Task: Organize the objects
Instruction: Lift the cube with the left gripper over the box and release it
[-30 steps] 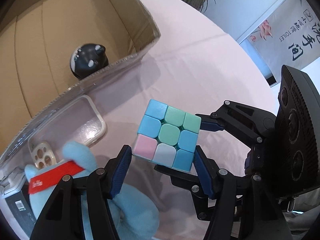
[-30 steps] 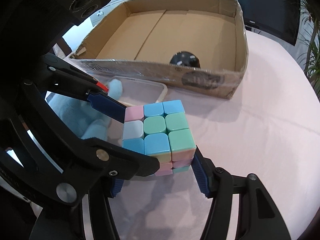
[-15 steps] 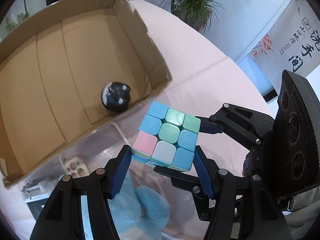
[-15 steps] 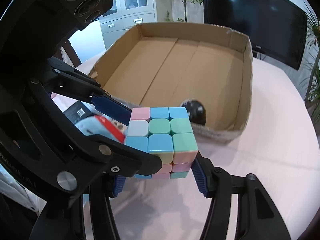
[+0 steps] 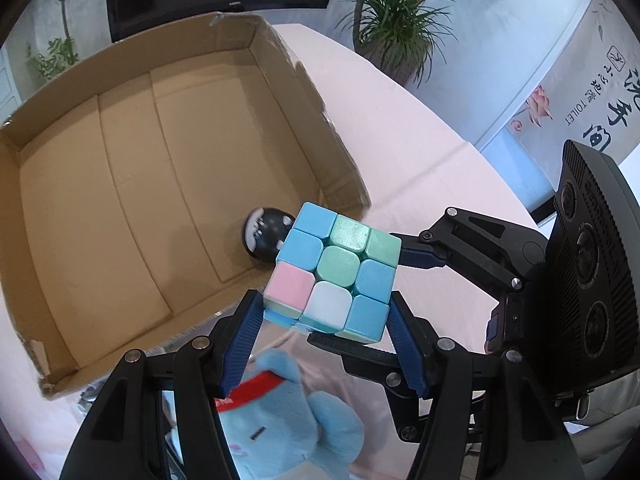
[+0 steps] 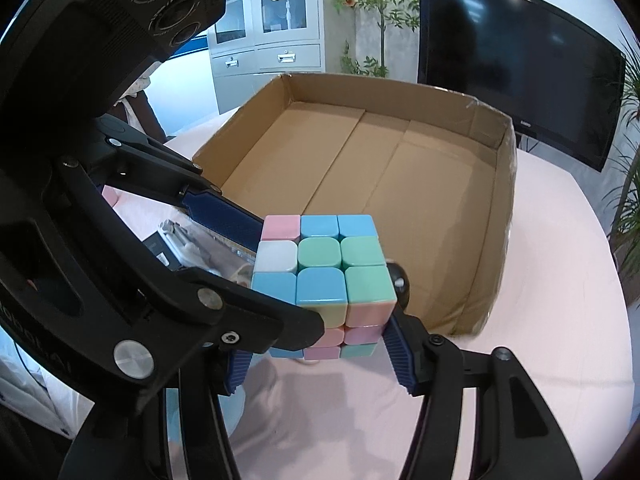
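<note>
1. The pastel puzzle cube (image 5: pixel 334 276) hangs in the air just in front of the cardboard box (image 5: pixel 168 184), near its front wall.
2. Both the left gripper (image 5: pixel 324 336) and the right gripper (image 6: pixel 320 344) clamp it, probably for steadiness.
3. A black ball (image 5: pixel 264 236) lies inside the box; a blue plush (image 5: pixel 276 420) lies before it.
4. The pink tablecloth (image 6: pixel 540 340) covers the table; a television (image 6: pixel 516 52) stands behind the box.

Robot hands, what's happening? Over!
Both grippers, left and right, clamp the cube. Cube above box edge. Ball inside, nothing blocking.
</note>
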